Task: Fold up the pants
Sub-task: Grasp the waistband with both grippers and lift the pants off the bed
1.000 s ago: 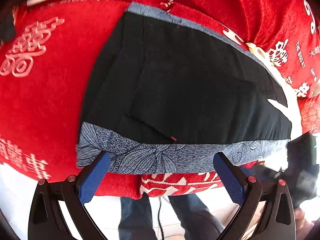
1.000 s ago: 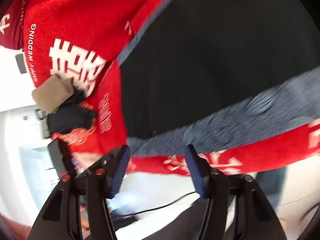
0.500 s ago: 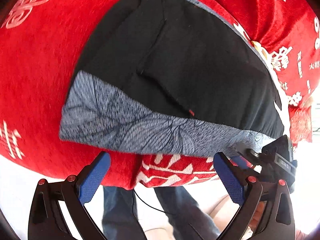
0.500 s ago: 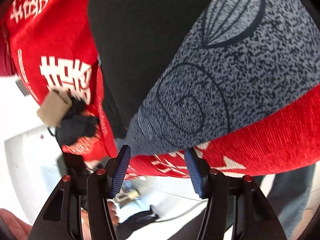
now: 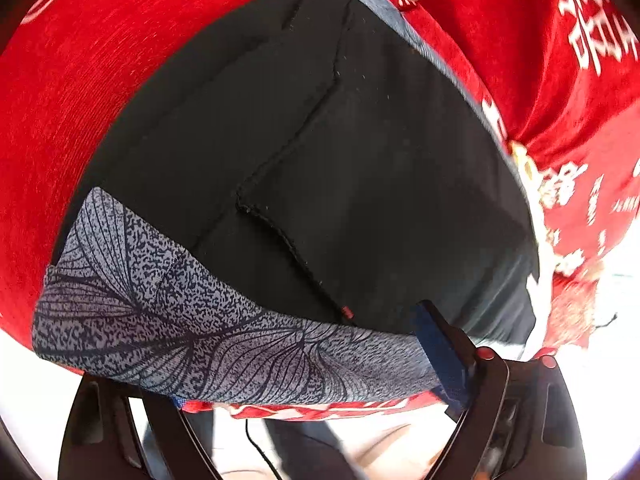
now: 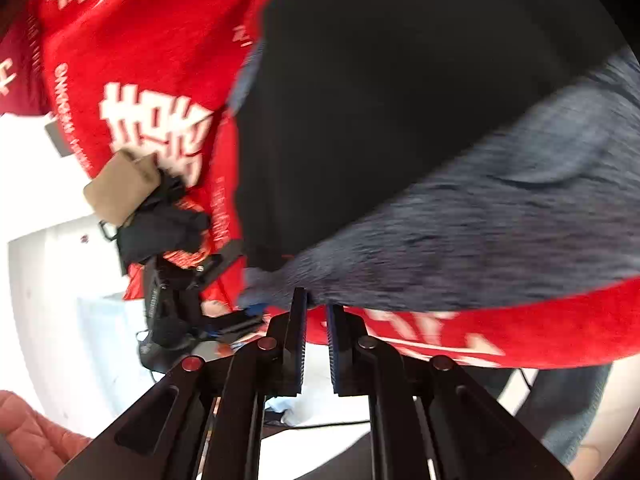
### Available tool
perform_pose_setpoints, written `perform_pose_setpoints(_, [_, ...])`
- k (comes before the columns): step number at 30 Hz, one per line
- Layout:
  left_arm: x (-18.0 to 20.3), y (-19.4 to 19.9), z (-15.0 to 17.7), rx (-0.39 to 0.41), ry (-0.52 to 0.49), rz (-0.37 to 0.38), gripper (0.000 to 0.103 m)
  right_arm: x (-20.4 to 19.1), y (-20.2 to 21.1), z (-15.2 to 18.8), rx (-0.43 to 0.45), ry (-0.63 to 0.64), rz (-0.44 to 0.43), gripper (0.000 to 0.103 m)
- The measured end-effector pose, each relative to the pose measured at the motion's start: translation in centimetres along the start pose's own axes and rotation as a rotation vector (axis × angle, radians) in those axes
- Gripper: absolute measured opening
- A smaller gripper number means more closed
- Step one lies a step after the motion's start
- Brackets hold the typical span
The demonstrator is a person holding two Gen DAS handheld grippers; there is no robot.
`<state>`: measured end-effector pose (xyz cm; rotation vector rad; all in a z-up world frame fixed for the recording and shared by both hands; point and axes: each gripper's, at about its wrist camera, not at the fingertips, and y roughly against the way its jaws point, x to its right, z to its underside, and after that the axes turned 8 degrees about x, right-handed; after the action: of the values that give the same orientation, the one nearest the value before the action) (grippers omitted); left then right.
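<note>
left gripper: jaws wide but closing, astride the grey leaf-print waistband; the band lies over the left finger, and the blue right pad touches its end.
right gripper: jaws nearly together at the waistband's lower hem; whether cloth is pinched, i cannot tell.
pants: black, flat on the red tablecloth, waistband along the near table edge.
open room: bare red cloth to the left and beyond.
far corner: tan bundle and dark bundle at the table edge.
</note>
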<state>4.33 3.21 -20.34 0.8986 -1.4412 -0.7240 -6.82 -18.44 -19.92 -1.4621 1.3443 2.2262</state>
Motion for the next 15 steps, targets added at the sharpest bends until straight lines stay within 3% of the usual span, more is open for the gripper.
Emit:
perform_pose_setpoints(2, [0.4, -0.1, 0.1, -0.012, -0.037, -0.022, 0.079, 1.7, 1.2, 0.0, 0.032, -0.027, 0.046, 0.022])
perform_pose_setpoints(4, [0.4, -0.2, 0.1, -0.019, -0.055, -0.039, 0.079, 3.3, 3.0, 0.0, 0.093, -0.065, 0.073, 0.035])
perform_pose_setpoints(7, [0.9, -0.9, 0.1, -0.029, -0.082, -0.06, 0.053, 6.0, 6.2, 0.0, 0.193, -0.141, 0.056, 0.037])
perform_pose_setpoints(8, [0.8, -1.1, 0.1, -0.03, -0.087, -0.049, 0.037, 6.6, 6.9, -0.2, 0.224, -0.171, 0.037, 0.037])
perform_pose_setpoints(9, [0.9, -1.3, 0.0, -0.033, -0.086, -0.042, 0.033, 7.4, 7.4, -0.4, 0.25, -0.209, 0.004, 0.037])
perform_pose_setpoints(10, [0.9, -1.1, -0.2, -0.03, -0.085, -0.046, 0.022, 8.1, 7.6, -0.7, 0.264, -0.252, -0.031, 0.035])
perform_pose_setpoints(11, [1.1, -0.6, -0.5, -0.023, -0.083, -0.057, 0.021, 8.7, 7.8, -0.9, 0.273, -0.3, -0.059, 0.029])
perform_pose_setpoints(12, [1.5, 0.0, -0.6, -0.014, -0.081, -0.061, 0.021, 8.7, 8.0, -1.0, 0.285, -0.314, -0.063, 0.01])
perform_pose_setpoints(15, [3.4, 2.5, -1.4, 0.023, -0.086, -0.067, 0.021, 6.6, 9.0, -2.3, 0.273, -0.265, -0.027, 0.007])
